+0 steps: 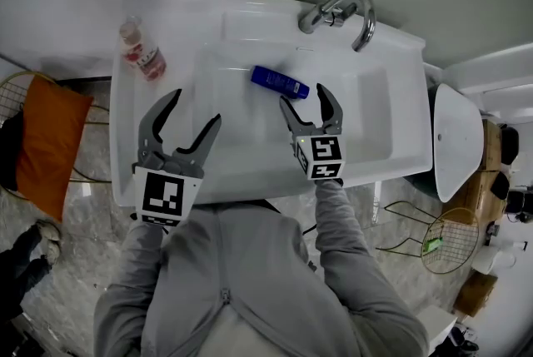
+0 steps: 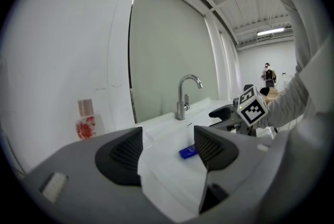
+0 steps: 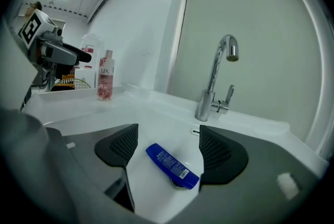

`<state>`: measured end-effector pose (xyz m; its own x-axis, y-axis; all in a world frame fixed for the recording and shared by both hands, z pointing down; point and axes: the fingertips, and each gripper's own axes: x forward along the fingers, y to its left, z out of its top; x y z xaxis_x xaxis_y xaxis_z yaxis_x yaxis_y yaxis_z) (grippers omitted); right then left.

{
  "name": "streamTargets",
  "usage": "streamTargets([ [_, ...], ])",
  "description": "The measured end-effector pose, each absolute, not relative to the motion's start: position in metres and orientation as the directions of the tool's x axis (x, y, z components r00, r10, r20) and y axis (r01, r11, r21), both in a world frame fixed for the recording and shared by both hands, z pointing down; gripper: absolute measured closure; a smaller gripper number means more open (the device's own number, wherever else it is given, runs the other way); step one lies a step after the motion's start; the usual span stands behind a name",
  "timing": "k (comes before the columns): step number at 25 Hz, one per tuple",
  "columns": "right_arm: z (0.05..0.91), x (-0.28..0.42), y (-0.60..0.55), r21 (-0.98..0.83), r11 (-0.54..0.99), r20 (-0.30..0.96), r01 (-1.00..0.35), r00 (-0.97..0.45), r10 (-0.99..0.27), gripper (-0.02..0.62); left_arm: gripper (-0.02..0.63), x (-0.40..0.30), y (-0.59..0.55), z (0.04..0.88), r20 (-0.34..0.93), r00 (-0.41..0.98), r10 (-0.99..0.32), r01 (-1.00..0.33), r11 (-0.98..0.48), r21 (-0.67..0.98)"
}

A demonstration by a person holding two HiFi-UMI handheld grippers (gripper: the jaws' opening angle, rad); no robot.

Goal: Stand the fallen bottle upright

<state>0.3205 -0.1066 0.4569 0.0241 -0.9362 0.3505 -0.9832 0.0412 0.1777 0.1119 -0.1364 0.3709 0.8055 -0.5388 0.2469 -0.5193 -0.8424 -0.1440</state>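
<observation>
Nearest us, both grippers are held out over the front of the sink (image 1: 250, 174). The left gripper (image 1: 196, 107) has its jaws spread wide with nothing between them. Its own view shows only bare basin in the gap, and it hangs back toward the front left, so we judge it to be waiting.

The right gripper (image 1: 301, 95) is also spread open and grips nothing. It points straight at the blue bottle (image 3: 172, 166), which its view frames between the two pads. We take that as lining up for a grasp. The jaws stand to either side of the body, near it but apart from it.

The bottle lies on its side in the bottom of the basin, slanted, with its cap end over the drain (image 3: 175, 183). That is the fallen bottle, not yet touched. The basin floor is smooth and slopes to the drain, so we expect a bottle stood there to sit uneasily. The flat ledge may serve better.

Beyond it the tap (image 1: 341, 10) arches over the back rim. A pink bottle (image 1: 143, 52) stands upright on the back left corner of the ledge.

The sink is white and glossy, set against a white wall and a grey-green panel. The floor is marbled, with a wire basket (image 1: 33, 139) holding orange cloth to our left.
</observation>
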Motion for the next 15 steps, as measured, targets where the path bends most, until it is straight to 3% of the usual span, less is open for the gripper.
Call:
streamTargets([
  [15, 0.531, 0.332, -0.13, 0.231, 0.212, 0.555, -0.95, -0.05, -0.83, 0.247, 0.268, 0.105, -0.15, 0.39, 0.29, 0.743, -0.604, -0.597, -0.793, -0.122],
])
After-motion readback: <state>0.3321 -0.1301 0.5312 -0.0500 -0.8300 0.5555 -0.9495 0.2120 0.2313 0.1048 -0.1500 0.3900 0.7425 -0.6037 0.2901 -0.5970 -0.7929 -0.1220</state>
